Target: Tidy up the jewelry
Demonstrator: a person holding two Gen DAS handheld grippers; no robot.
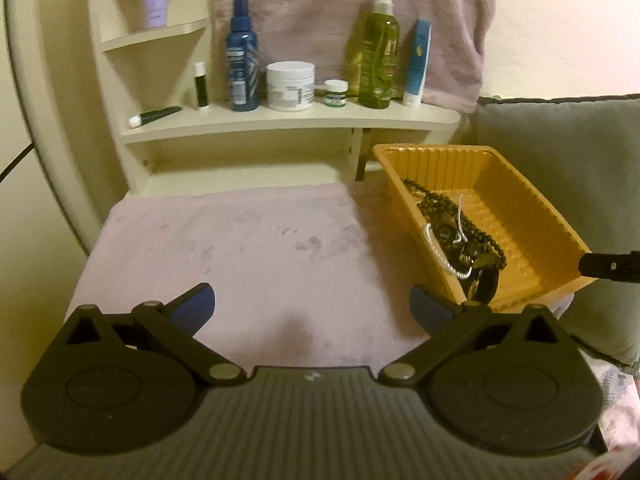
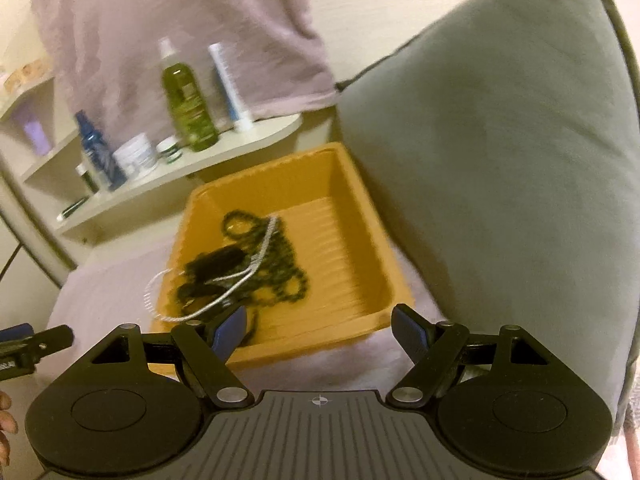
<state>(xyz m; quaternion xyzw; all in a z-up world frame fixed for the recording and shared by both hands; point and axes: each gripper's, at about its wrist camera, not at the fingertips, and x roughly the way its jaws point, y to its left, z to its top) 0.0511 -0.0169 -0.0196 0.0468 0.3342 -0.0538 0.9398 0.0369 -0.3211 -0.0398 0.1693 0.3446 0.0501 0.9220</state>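
From the left wrist, the orange tray sits on the pink cloth with its long axis running from its near corner back toward the shelf. Inside it the jewelry, a heap of dark beads and a silver chain, lies along the tray's left wall, stretched the same way as the tray. The left gripper hangs over bare cloth to the left of the tray, jaws spread wide with nothing between them. Bottles and jars stand on the shelf behind the tray; a grey cushion presses in just right of the tray. The cloth left of the tray is open.

From the right wrist, the tray lies just ahead, and the jewelry is piled in its near left part, a loop of silver chain spilling over the left rim. The right gripper is open and empty, above the tray's near edge. The cushion crowds the tray's right side.
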